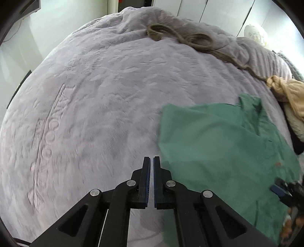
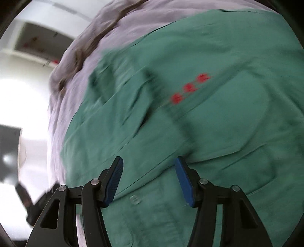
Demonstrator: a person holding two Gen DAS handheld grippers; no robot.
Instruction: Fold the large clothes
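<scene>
A green shirt (image 1: 218, 148) lies spread on a lilac bedspread (image 1: 95, 98), at the right of the left wrist view. My left gripper (image 1: 151, 158) is shut and empty, hovering over the bedspread just left of the shirt's edge. The right gripper (image 1: 283, 191) shows blurred at the shirt's right side. In the right wrist view the shirt (image 2: 209, 117) fills the frame, with small red marks (image 2: 190, 87) and a button (image 2: 135, 199) on its placket. My right gripper (image 2: 149, 163) is open, just above the shirt, holding nothing. The view is motion-blurred.
A brown knitted scarf (image 1: 199, 40) trails across the far side of the bed. A beige garment (image 1: 290, 98) lies at the right edge with something dark beneath it. White wardrobe doors (image 1: 218, 11) stand behind the bed.
</scene>
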